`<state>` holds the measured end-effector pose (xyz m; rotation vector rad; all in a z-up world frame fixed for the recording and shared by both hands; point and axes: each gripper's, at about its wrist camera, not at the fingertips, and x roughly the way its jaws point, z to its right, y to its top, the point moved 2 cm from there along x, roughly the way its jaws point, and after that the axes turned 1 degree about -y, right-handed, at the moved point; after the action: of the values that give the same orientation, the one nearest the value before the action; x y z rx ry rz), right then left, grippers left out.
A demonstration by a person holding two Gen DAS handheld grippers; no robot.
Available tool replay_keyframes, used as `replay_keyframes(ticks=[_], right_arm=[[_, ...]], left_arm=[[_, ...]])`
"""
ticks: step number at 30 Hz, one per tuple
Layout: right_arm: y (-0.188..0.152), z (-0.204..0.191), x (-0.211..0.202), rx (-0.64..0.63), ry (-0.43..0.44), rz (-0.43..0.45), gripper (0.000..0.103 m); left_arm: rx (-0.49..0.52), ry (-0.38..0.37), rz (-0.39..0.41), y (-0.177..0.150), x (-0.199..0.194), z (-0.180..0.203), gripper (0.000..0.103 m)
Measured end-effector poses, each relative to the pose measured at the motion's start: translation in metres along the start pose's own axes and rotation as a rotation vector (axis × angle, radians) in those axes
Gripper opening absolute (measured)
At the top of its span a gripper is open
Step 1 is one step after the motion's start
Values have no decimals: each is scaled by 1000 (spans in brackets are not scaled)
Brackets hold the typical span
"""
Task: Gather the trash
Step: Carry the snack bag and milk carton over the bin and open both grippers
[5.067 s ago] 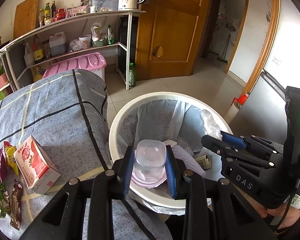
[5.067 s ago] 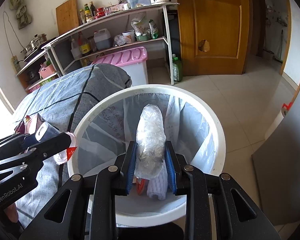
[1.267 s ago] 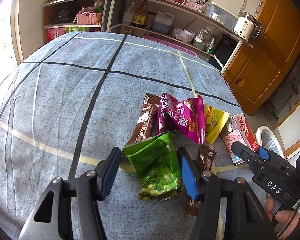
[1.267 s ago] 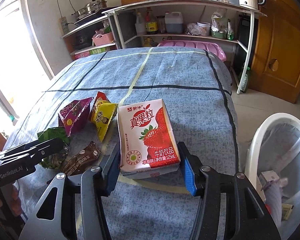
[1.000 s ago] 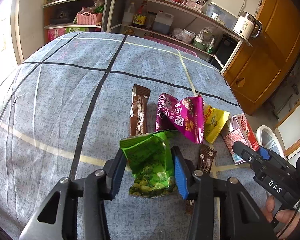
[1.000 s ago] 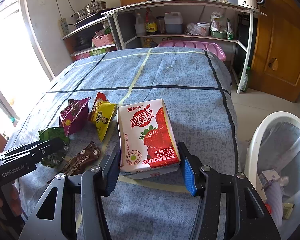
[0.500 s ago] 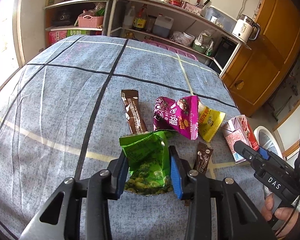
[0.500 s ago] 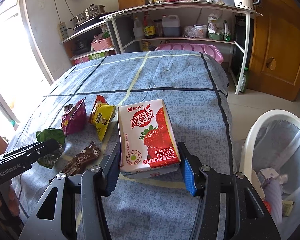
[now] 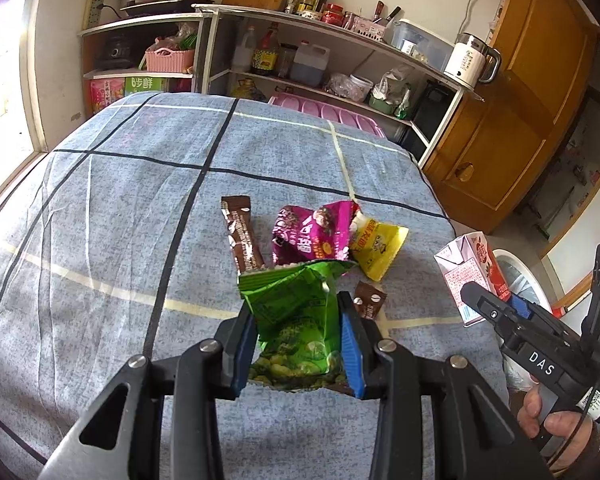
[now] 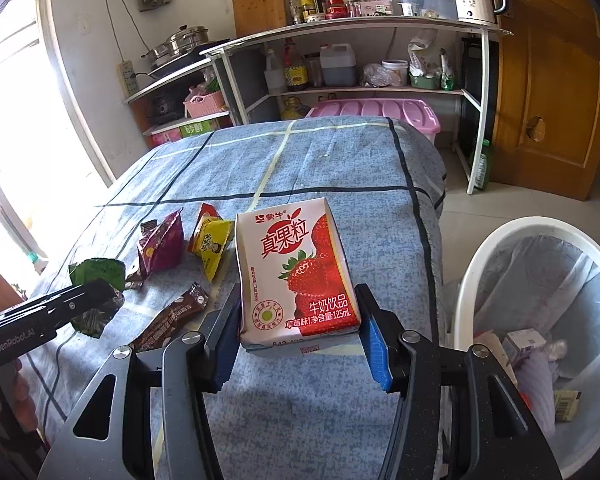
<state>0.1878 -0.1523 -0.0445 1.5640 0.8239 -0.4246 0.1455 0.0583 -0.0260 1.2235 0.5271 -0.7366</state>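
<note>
My left gripper (image 9: 298, 350) is shut on a crumpled green snack bag (image 9: 300, 320), lifted a little off the blue checked cloth (image 9: 120, 220). Behind the bag lie a brown stick wrapper (image 9: 242, 240), a magenta bag (image 9: 314, 234), a yellow bag (image 9: 376, 246) and a small brown wrapper (image 9: 368, 298). My right gripper (image 10: 300, 338) is shut on a strawberry milk carton (image 10: 296, 272), held just above the cloth. That carton (image 9: 474, 276) also shows at the right of the left wrist view. The white lined trash bin (image 10: 548, 316) stands to the right, beside the table edge.
Shelves (image 10: 360, 60) with bottles, jars and a kettle line the back wall, with a pink lidded box (image 10: 374, 114) below them. A wooden door (image 10: 560, 80) stands at the right. A hand (image 9: 548, 420) holds the right gripper's handle. The bin holds several discarded items.
My left gripper closed on the green bag and raised it off the cloth, uncovering the brown stick wrapper. My right gripper kept its hold on the carton and lifted it slightly.
</note>
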Motion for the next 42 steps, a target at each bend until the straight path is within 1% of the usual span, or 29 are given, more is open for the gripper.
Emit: replay_keyframes(ticks=[10,21,26,30,33,37,40,42], right_arm=[[-5,21,-33,29,-34,36,54],[-12,69,-69,94,-101,80,54],[-18,92,-81,118,-140,82,54],[-22,113,-89,145,-172,81,54],[-26,128,-93,159,-199,74,54],[-32,147,-97,178,-227,67,54],[-35,161,-97,189,-257,57,54],[-37,171,-96,202,-269,45,54]], left_arm=[[106,-76,16,3,-7,52,39],[211,-161,8,1,-2,122,40],[268,-182,-5,-1,5,154,40],[317,-178,-6,-4,11,182,40],[347,-198,-22,-7,17,201,40],[386,-203,-38,-14,28,225,40],[398,-224,-60,-17,36,239,40],[418,-212,-63,-19,41,248,40]])
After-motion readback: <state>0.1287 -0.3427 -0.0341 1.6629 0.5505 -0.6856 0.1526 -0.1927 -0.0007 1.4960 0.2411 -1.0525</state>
